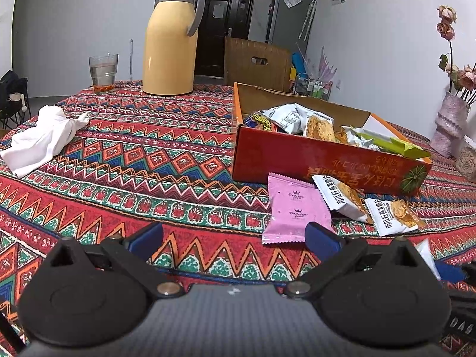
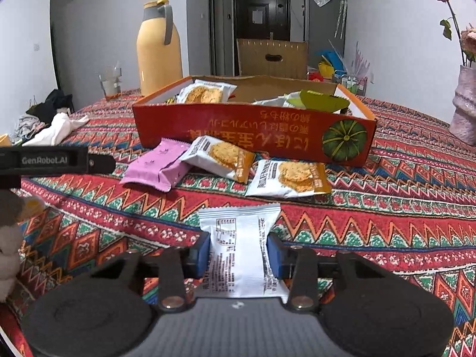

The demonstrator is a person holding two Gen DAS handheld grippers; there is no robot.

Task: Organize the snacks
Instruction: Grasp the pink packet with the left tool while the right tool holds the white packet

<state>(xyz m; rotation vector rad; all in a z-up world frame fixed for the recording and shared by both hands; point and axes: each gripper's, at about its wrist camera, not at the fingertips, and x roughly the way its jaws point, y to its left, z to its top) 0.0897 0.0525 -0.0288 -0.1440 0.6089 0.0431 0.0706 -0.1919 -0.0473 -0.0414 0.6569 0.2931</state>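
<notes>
My right gripper is shut on a white snack packet lying printed side up on the tablecloth, both blue pads pressing its sides. Ahead lie a pink packet and two white cracker packets, in front of the red pumpkin box that holds several snacks. My left gripper stands open low over the cloth, nothing between its blue fingers. The pink packet lies just beyond its right finger, with the cracker packets and the box to the right.
A yellow thermos jug and a glass of water stand at the table's far side. A crumpled white cloth lies at the left. A pink vase with flowers stands at the right. The left gripper's body shows at the right view's left edge.
</notes>
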